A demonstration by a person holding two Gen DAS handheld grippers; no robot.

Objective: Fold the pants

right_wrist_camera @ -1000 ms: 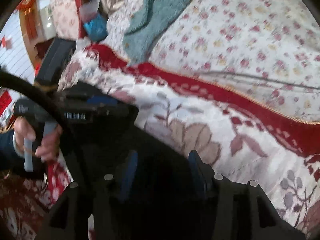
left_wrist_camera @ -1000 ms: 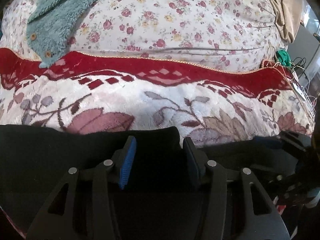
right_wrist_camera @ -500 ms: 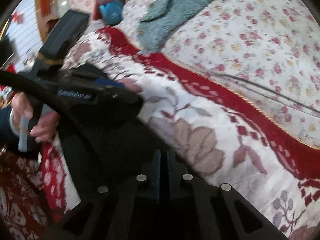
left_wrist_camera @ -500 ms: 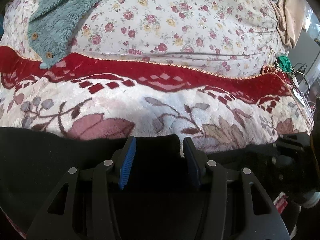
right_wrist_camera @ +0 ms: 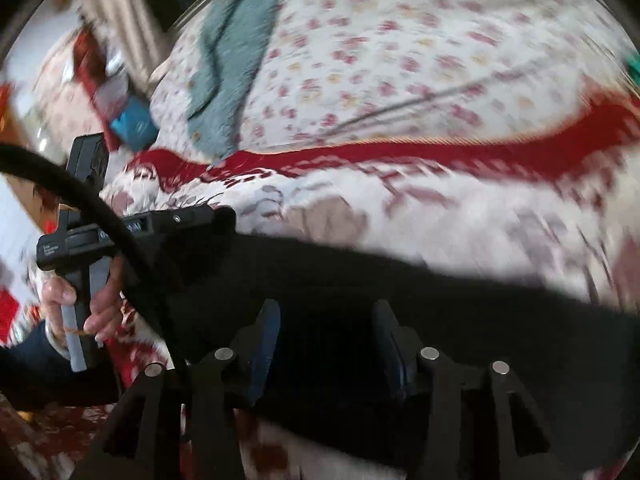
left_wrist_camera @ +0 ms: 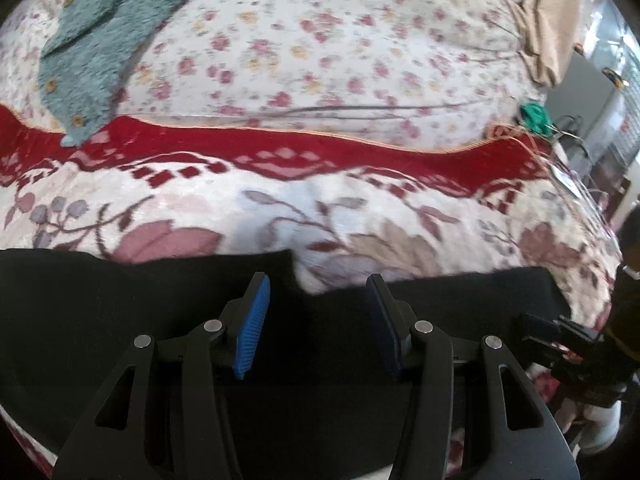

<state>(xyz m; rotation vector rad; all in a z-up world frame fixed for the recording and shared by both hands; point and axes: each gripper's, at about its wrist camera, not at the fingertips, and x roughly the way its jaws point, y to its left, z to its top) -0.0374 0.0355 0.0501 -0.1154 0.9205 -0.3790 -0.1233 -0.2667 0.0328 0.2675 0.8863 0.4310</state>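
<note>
A: Pants?
B: Black, flat on bed, under both tongs.
A: Left tongs?
B: Apart, nothing clamped.
A: Right tongs?
B: Just opened, apart above the cloth.

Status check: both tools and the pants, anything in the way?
Left tool open over black pants. Right tool just reopened, nothing gripped. Pants flat on blanket. Teal garment far off, clear.
</note>
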